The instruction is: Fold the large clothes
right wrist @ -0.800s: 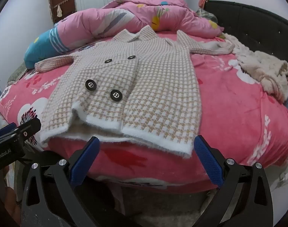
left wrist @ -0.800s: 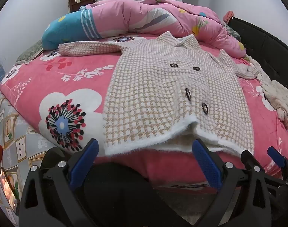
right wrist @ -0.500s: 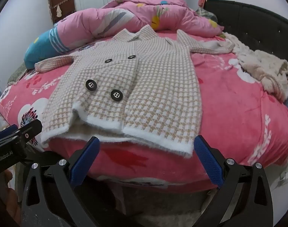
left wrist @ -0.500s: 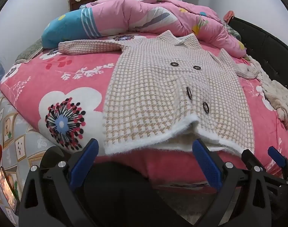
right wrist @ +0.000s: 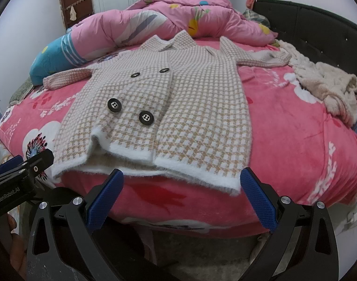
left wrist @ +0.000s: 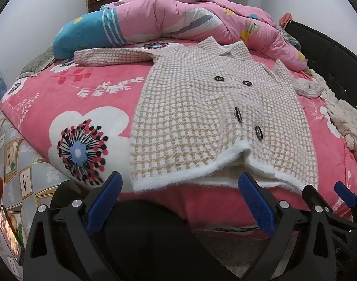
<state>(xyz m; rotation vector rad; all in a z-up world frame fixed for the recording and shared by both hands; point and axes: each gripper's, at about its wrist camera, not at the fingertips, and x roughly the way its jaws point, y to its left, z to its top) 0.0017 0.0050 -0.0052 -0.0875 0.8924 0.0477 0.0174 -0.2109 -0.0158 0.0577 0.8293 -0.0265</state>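
We see both grippers spread wide, gripping nothing: left gripper [left wrist: 179,193] and right gripper [right wrist: 181,186] hover just short of the coat's white hem. The checked coat [right wrist: 169,107] lies flat, buttoned, on the pink floral bedspread [left wrist: 68,98], sleeves out to both sides. Beyond the coat's collar sits a rolled pink quilt [right wrist: 141,25]; right of the coat, a cream fluffy garment [right wrist: 326,86].

Beige-white houndstooth coat [left wrist: 192,117] w/ black buttons [right wrist: 114,105], pink floral blanket [left wrist: 61,107], blue-padded tools.
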